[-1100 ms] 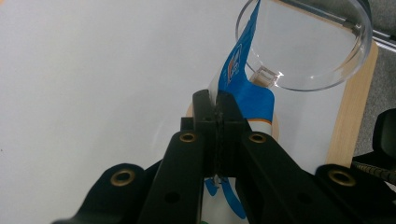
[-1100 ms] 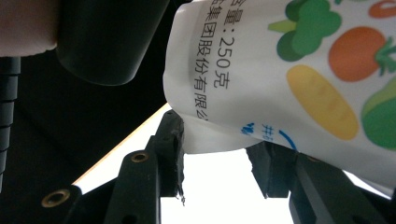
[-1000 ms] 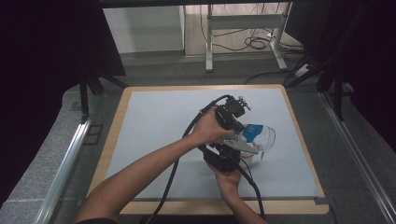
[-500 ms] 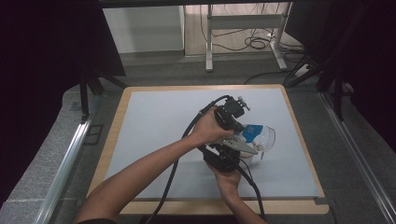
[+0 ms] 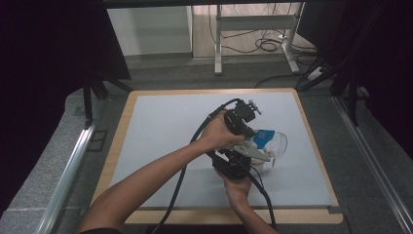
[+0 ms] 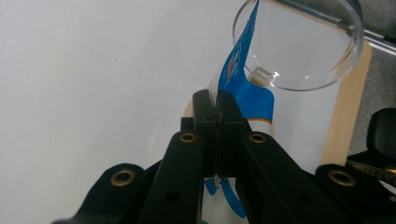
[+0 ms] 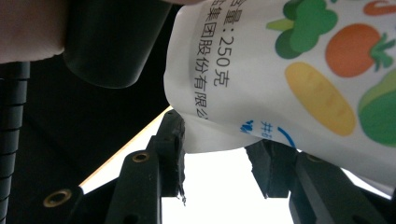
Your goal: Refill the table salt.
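Note:
A white pouch [image 7: 280,70] printed with vegetables and Chinese text is held up between both grippers over the mat. Its blue top edge [image 6: 247,93] is pinched flat in my left gripper [image 6: 215,105], whose jaws are shut on it. That edge leans toward the rim of a clear round bowl [image 6: 299,51]. My right gripper [image 7: 219,158] is closed on the pouch's bottom corner. In the high view the left gripper [image 5: 255,139] sits above the right gripper [image 5: 247,163], with the pouch [image 5: 265,136] beside the bowl [image 5: 278,145].
A pale blue mat [image 5: 160,126] covers a wooden-edged board [image 5: 234,214]. Black cables [image 5: 187,161] trail from both grippers toward the front edge. The left gripper's dark body [image 7: 112,42] hangs close above the right gripper's camera.

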The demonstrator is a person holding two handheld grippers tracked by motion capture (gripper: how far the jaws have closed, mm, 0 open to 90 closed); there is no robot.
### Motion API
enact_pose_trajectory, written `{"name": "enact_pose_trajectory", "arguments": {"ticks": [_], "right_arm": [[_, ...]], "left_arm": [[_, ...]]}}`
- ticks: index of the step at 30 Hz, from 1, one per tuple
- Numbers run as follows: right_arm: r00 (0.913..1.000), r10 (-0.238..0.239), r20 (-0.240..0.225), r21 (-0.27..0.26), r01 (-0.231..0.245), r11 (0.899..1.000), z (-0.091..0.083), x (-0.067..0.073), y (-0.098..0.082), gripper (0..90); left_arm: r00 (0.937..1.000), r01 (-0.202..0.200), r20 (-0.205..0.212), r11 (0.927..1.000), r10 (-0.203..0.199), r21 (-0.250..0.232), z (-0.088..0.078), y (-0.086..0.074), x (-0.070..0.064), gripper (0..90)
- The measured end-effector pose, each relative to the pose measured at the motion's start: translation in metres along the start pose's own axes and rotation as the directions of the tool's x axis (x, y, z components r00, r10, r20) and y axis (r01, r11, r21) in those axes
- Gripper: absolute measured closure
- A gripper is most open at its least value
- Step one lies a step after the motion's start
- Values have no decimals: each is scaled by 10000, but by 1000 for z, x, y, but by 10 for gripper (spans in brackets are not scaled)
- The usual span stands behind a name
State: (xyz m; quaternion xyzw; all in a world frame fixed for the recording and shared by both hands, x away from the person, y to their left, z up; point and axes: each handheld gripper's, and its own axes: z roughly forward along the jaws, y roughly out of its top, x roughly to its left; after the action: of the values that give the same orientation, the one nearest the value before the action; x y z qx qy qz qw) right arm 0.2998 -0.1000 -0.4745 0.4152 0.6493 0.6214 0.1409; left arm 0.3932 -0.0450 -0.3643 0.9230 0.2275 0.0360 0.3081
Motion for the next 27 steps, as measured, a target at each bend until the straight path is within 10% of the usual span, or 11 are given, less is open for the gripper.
{"name": "enact_pose_trajectory", "arguments": {"ticks": [27], "right_arm": [[9999,172,10,-152,-172,9997,3,0,-2,594]], "left_arm": [[9999,-93,-116,9998,95,200,2,-1,1,897]]}}
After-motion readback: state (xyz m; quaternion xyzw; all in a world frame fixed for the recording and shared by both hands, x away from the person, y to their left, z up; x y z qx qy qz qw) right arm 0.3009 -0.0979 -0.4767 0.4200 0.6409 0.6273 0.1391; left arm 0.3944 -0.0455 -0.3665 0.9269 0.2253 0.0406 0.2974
